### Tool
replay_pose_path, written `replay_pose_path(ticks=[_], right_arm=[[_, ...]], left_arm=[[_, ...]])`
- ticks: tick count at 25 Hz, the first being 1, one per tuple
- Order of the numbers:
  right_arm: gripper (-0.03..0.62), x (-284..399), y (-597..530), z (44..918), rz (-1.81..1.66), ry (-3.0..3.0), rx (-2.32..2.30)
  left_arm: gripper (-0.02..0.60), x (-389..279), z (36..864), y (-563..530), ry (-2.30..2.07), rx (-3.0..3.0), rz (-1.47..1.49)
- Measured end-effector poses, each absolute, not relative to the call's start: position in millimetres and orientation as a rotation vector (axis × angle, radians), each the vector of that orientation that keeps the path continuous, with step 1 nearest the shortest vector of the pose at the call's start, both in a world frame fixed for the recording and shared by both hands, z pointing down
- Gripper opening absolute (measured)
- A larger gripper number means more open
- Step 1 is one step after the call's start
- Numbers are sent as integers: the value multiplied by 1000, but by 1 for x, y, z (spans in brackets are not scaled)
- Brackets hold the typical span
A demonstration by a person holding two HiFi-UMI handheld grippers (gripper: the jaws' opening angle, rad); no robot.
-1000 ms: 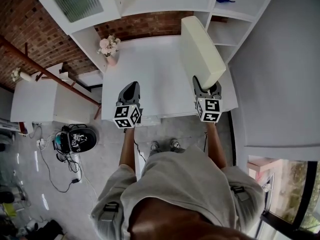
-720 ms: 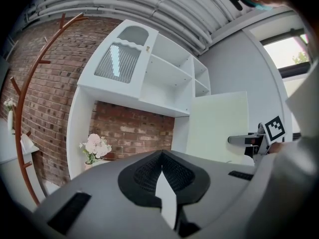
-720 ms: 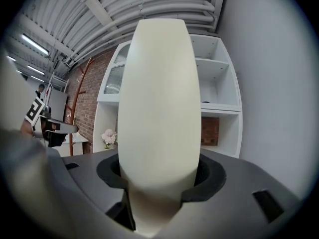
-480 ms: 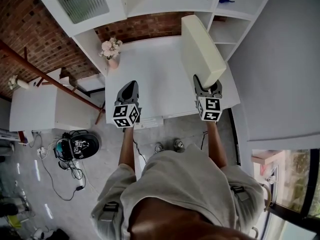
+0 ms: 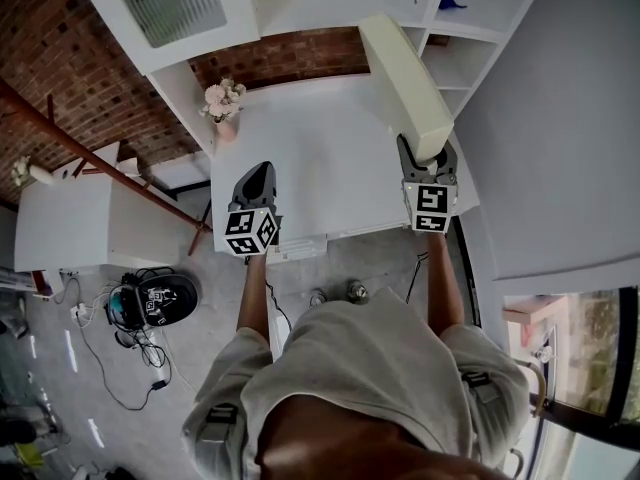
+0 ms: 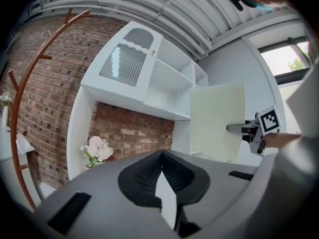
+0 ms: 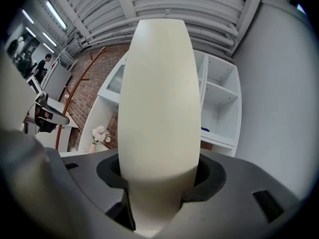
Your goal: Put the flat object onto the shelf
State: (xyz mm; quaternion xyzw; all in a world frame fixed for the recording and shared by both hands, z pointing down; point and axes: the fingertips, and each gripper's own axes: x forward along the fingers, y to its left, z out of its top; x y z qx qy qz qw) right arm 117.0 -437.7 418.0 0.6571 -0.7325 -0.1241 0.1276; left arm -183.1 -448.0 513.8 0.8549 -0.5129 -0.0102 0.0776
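**Q:** Right side, what have I got?
**Me:** My right gripper (image 5: 424,154) is clamped on the flat object (image 5: 405,78), a thick cream panel. In the right gripper view both pads (image 7: 110,172) press on its near end. The panel fills the gap, so its thickness holds the jaws fairly wide.

**Q:** Where's the panel?
**Me:** It's off the desk (image 5: 310,158), in the air, held by its near edge only. It sticks out away from me over the desk's right part, with its far end up by the white shelf unit (image 5: 470,58). I can't tell if it touches a shelf. In the left gripper view it stands upright, broad face to that camera.

**Q:** Left?
**Me:** My left gripper (image 5: 258,176) has its fingers pinched together at the tips, nothing between them. It hangs over the desk's front edge, well apart from the panel.

**Q:** Anything else?
**Me:** Pale flowers (image 5: 222,96) in a small vase (image 5: 226,122) at the desk's back left corner, by the brick wall (image 5: 290,53). There's a small blue thing (image 5: 452,2) on an upper shelf, can't tell what it is.
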Motion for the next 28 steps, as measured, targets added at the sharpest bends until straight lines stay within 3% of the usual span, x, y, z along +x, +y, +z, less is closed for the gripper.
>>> replay_pose_path(ticks=[16, 28], right_arm=[[275, 100, -469, 329, -1141, -1491, 1588], [275, 72, -506, 315, -1360, -1201, 1405]], left_arm=[[15, -193, 521, -446, -1534, 2537, -61], [15, -208, 523, -447, -1580, 2502, -70]])
